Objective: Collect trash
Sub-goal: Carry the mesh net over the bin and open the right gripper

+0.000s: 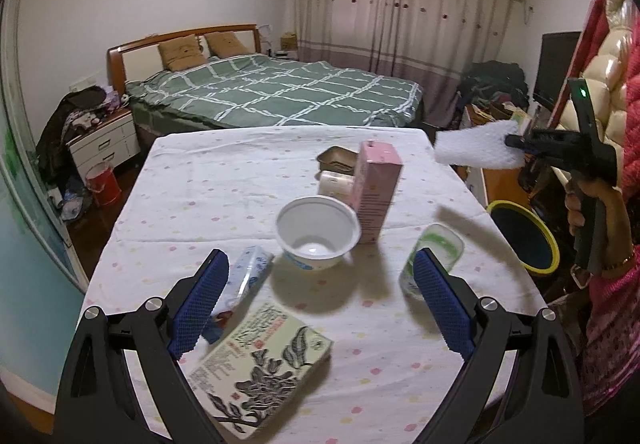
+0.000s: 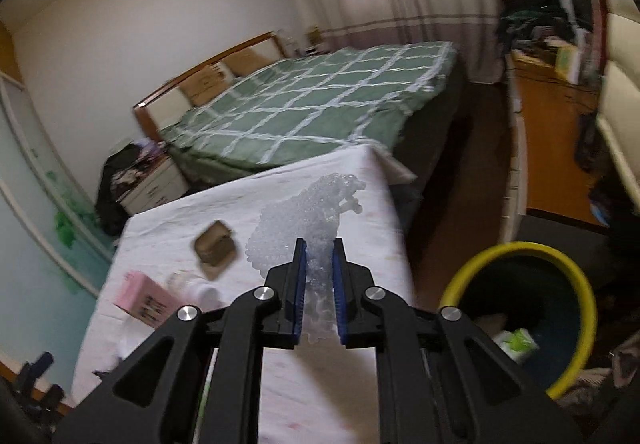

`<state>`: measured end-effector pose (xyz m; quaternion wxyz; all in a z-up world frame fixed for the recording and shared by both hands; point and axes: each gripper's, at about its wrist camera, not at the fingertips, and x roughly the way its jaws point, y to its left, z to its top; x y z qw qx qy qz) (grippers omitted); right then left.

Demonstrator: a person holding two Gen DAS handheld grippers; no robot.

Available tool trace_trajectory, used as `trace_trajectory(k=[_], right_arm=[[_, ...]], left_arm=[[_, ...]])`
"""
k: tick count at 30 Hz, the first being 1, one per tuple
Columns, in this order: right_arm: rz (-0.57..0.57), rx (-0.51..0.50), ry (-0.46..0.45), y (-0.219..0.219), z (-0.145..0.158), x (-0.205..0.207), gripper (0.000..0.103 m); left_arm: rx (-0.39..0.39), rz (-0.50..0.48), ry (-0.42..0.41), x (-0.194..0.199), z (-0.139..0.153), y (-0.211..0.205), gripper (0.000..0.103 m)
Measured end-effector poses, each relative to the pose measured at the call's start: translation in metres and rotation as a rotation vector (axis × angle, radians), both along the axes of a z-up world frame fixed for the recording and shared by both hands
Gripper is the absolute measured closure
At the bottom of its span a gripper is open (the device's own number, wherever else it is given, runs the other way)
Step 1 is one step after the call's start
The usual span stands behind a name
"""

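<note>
My right gripper (image 2: 318,244) is shut on a white beaded foam sheet (image 2: 308,204), which sticks out past the fingertips over the table's right edge. The left wrist view shows that gripper (image 1: 510,142) held by a hand in the air, right of the table, with the foam sheet (image 1: 476,150) in it. A round bin with a yellow rim (image 2: 516,250) stands on the floor below and to the right, with some trash inside. My left gripper (image 1: 320,258) hangs open above the table (image 1: 220,180), near a white plastic bowl (image 1: 318,232), with nothing between its pads.
On the table are a pink carton (image 1: 374,188), a tissue packet (image 1: 248,276), a green-and-white cup (image 1: 434,256), a book (image 1: 260,368), a metal tin (image 1: 338,160) and a small white jar (image 1: 334,182). A bed (image 1: 272,92) lies beyond.
</note>
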<state>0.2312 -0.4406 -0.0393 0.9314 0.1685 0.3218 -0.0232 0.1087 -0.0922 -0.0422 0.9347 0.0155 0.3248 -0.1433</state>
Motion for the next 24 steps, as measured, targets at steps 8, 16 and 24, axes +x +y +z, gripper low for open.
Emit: trace_trajectory(k=[8, 16, 24], right_arm=[[-0.186, -0.079, 0.029, -0.062, -0.022, -0.042, 0.091], [-0.312, -0.178, 0.084, -0.095, -0.049, -0.059, 0.091], [-0.329, -0.171, 0.155, -0.109, -0.073, -0.050, 0.088]], left_arm=[[0.013, -0.050, -0.009, -0.008, 0.004, -0.022, 0.011], [0.028, -0.066, -0.015, -0.009, 0.007, -0.029, 0.011], [0.029, -0.066, -0.012, -0.009, 0.007, -0.030, 0.011]])
